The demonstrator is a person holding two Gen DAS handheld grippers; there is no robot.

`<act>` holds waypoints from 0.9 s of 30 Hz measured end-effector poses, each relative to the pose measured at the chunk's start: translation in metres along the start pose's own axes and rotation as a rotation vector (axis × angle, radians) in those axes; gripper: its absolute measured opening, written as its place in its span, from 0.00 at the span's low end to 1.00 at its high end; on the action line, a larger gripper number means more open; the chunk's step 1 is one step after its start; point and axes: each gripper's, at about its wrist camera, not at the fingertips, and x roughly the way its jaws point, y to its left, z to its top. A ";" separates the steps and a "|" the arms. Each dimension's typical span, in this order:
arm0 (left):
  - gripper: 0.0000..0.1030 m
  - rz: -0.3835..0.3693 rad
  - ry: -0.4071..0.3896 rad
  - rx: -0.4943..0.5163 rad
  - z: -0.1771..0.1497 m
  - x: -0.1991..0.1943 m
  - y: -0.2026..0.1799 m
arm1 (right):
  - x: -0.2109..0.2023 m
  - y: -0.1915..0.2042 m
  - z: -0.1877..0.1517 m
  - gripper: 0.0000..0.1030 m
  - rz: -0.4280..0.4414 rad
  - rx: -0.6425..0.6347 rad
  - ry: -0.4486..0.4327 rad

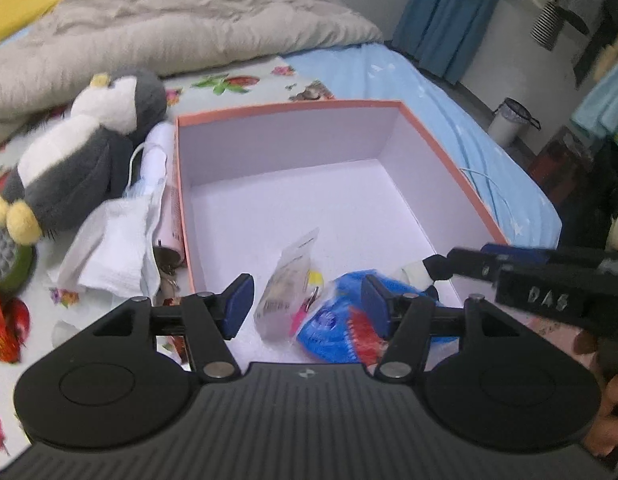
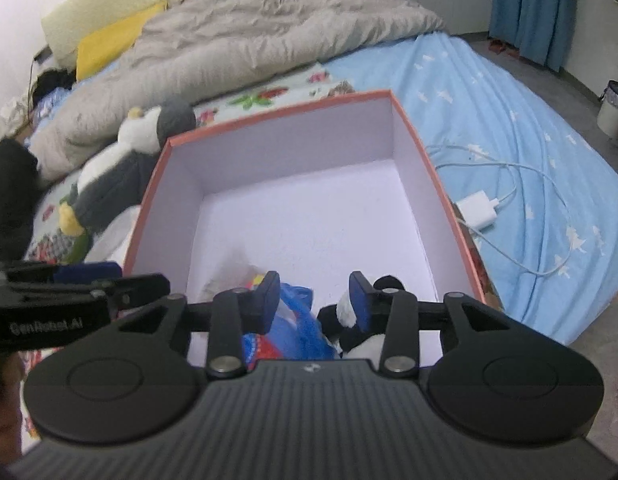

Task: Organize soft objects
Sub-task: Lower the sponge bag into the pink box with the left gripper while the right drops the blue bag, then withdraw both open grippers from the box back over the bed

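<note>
Plush penguin (image 1: 81,152) outside orange box (image 1: 449,152), tissues (image 1: 113,248) between; both grippers' jaws apart, empty, over box.

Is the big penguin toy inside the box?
No, the penguin toy lies on the bed outside the box, against its left wall, in the left wrist view.

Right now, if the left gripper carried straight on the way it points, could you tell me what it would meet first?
Most likely the clear plastic packet lying on the floor of the pink box, between the open fingers of the left gripper. The blue bag sits just beside it; depth is hard to judge.
</note>
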 end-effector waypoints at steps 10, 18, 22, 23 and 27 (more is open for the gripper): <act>0.63 -0.015 -0.128 0.020 -0.015 -0.051 -0.011 | -0.047 0.003 -0.018 0.40 0.037 -0.009 -0.120; 0.63 -0.012 -0.200 -0.021 -0.048 -0.090 -0.011 | -0.071 0.008 -0.051 0.40 0.049 -0.036 -0.190; 0.63 -0.004 -0.235 -0.045 -0.069 -0.113 -0.009 | -0.089 0.011 -0.064 0.40 0.063 -0.049 -0.215; 0.63 -0.008 -0.242 -0.060 -0.074 -0.119 -0.008 | -0.093 0.012 -0.067 0.40 0.068 -0.051 -0.223; 0.63 -0.007 -0.267 -0.094 -0.095 -0.139 -0.006 | -0.108 0.018 -0.082 0.40 0.091 -0.062 -0.239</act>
